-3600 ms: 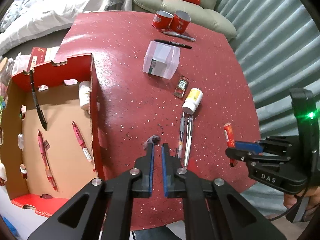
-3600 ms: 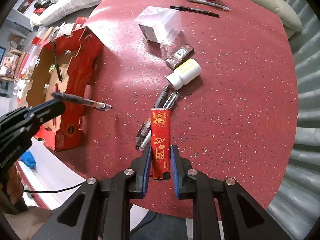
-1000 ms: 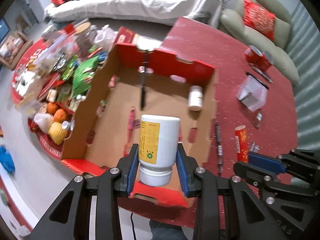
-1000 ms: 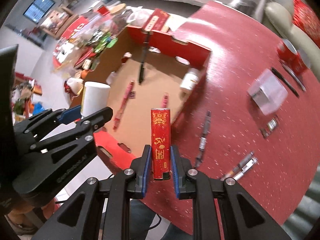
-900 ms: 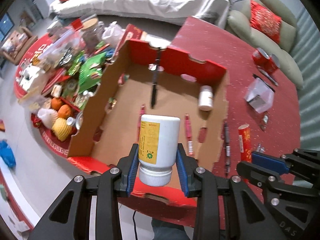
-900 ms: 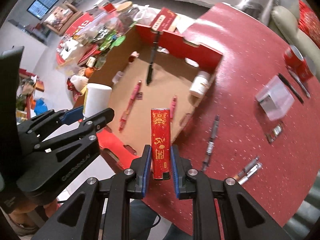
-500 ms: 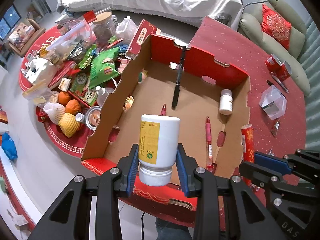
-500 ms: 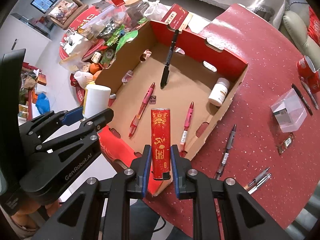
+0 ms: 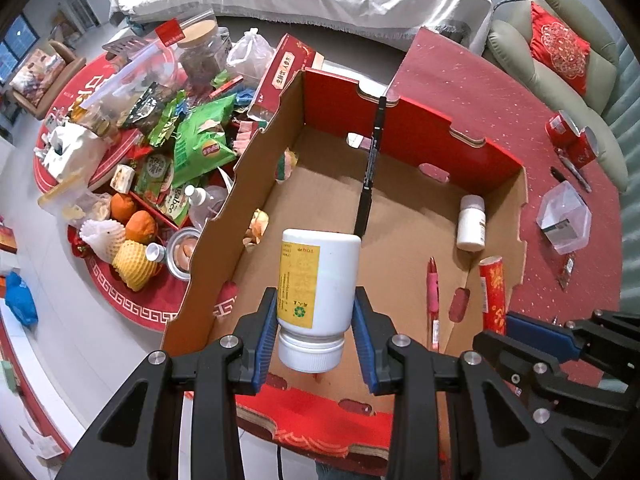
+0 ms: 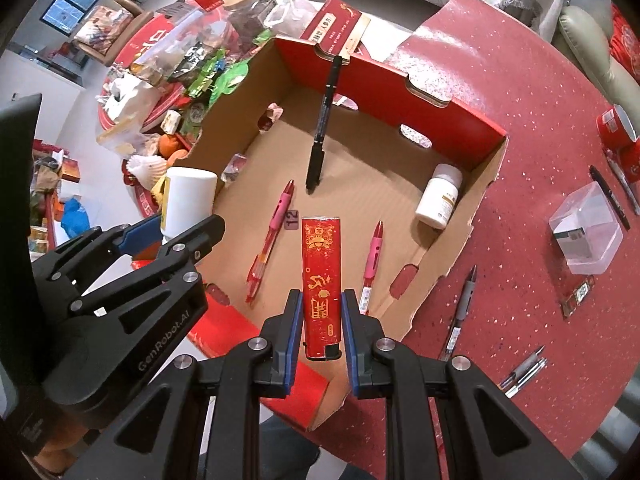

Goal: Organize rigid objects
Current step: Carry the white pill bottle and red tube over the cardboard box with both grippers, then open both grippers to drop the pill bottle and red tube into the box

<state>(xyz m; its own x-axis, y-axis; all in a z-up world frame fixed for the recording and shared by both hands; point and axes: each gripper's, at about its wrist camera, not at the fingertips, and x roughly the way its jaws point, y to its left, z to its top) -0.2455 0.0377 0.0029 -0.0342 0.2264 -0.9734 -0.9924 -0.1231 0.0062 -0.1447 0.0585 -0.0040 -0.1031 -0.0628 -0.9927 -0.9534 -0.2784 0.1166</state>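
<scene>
My left gripper (image 9: 316, 330) is shut on a white pill bottle (image 9: 316, 292) with a yellow label, held cap-down above the near side of the red-and-brown cardboard box (image 9: 412, 132). My right gripper (image 10: 320, 326) is shut on a red lighter (image 10: 321, 280) with gold print, held upright above the box's near edge (image 10: 280, 356). The lighter also shows in the left wrist view (image 9: 493, 294). Inside the box lie a black pen (image 10: 322, 128), two pink pens (image 10: 272, 236), and a second white bottle (image 10: 438, 196).
On the red table (image 10: 520, 128) to the right lie a clear plastic box (image 10: 586, 234), a grey pen (image 10: 464, 300), more pens (image 10: 524, 372), a small packet (image 10: 578, 294) and red cups (image 10: 618, 128). Left of the box, snacks and fruit clutter the floor (image 9: 132, 184).
Both grippers have moved left from over the table to above the box, each keeping its object. The box now fills the middle of both views.
</scene>
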